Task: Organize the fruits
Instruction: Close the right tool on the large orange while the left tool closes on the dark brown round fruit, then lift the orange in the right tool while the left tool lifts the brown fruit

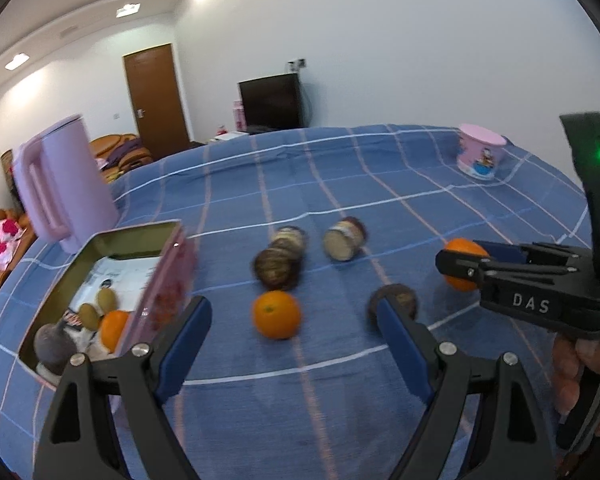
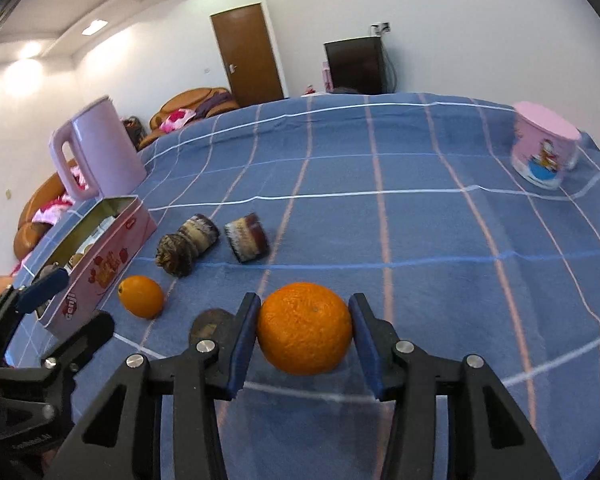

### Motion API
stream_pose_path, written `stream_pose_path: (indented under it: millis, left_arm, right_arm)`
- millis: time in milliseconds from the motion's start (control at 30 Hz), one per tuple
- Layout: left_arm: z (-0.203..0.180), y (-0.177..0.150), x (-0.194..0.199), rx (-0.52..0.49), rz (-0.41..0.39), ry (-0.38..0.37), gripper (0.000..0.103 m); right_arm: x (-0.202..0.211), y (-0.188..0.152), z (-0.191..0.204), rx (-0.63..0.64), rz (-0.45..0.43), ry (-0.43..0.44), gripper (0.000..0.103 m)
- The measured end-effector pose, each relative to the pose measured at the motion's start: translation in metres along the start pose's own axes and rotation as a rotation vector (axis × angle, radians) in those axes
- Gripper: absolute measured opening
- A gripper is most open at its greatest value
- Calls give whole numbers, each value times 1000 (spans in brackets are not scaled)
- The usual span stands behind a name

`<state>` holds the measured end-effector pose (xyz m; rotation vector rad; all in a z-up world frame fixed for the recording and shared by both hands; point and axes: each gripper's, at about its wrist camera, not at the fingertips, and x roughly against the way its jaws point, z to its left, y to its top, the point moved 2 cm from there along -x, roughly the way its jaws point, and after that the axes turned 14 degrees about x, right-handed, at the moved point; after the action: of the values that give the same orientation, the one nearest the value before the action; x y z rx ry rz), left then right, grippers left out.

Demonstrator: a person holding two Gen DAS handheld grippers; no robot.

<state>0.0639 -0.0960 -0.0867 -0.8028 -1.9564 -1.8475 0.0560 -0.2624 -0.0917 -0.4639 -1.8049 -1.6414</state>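
Three oranges in all: one (image 2: 304, 328) near the front edge of the bed (image 2: 420, 240), one (image 1: 277, 314) out on the blanket, one (image 1: 114, 329) in the pink tin (image 1: 168, 280). The tin also holds two kiwis (image 1: 90, 315) and one dark round fruit (image 1: 54, 346). On the blanket lie one more dark fruit (image 1: 398, 300), three yarn balls (image 1: 344, 239), one pink jug (image 1: 66, 184) and one pink cup (image 1: 481, 156).

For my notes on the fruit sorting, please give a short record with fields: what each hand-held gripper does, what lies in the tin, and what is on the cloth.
right hand-held gripper: closed on an orange
left hand-held gripper: open, empty
pink tin: open; holds kiwis and one orange
loose on blue checked cloth: another orange, some brownish striped items
also on cloth: pink jug, pink cup
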Motion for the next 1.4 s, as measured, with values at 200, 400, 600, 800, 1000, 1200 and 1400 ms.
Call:
stream_pose_path:
  millis: [200,400,600,800,1000,1200,1400]
  left_arm:
    - [-26,-3,-10,-37,38,-44,87]
    - [-39,-2,-34,-45,140,-78,81]
    - [-47,-10,-53,-54,229,-101,60]
    - [-46,-11,-58,-29,267,-131,41]
    - [-42,-8,-51,-11,228,-130,41]
    - [-40,-4,-42,-12,164,-115,41]
    - [-38,-2,-35,-6,114,-99,41]
  right_arm:
    - [14,-5,-12,15,-8,-75,47]
    - [10,-6,-19,8,10,-86,47]
    - [9,-7,-21,-3,14,-78,48]
    - [-1,-7,-20,1,54,-48,48]
    - [3,-6,-15,29,35,-46,48]
    - [14,-5,-13,37,-18,-48,48]
    - [19,-3,-8,59,-52,-57,48]
